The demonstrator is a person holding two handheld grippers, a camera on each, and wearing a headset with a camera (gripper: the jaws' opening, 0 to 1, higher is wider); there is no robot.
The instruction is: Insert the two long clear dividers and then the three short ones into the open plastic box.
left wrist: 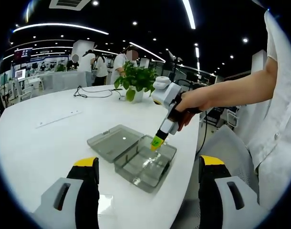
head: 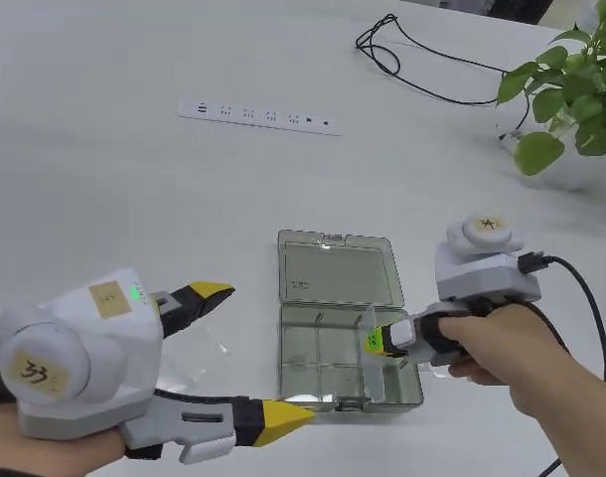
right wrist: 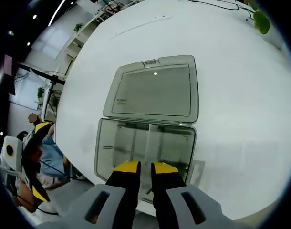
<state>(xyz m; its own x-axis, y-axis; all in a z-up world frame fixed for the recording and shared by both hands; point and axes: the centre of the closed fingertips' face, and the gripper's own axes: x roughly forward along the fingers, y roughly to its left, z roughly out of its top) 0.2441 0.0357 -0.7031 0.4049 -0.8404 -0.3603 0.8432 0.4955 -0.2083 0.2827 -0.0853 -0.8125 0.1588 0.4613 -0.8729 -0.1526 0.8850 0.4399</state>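
One box (head: pixel 313 348) lies directly beneath the right tool (head: pixel 375 343).

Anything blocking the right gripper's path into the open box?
Nothing visible. The right gripper sits over the box, jaws nearly closed on what looks like a clear divider. The lid lies flat behind it, and the left gripper is off to the side.

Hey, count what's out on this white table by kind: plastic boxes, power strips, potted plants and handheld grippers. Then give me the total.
Plastic box: 1
Power strip: 1
Potted plant: 1
Grippers: 2, the left gripper and the right gripper, which pinches a clear divider over the box
Total: 5
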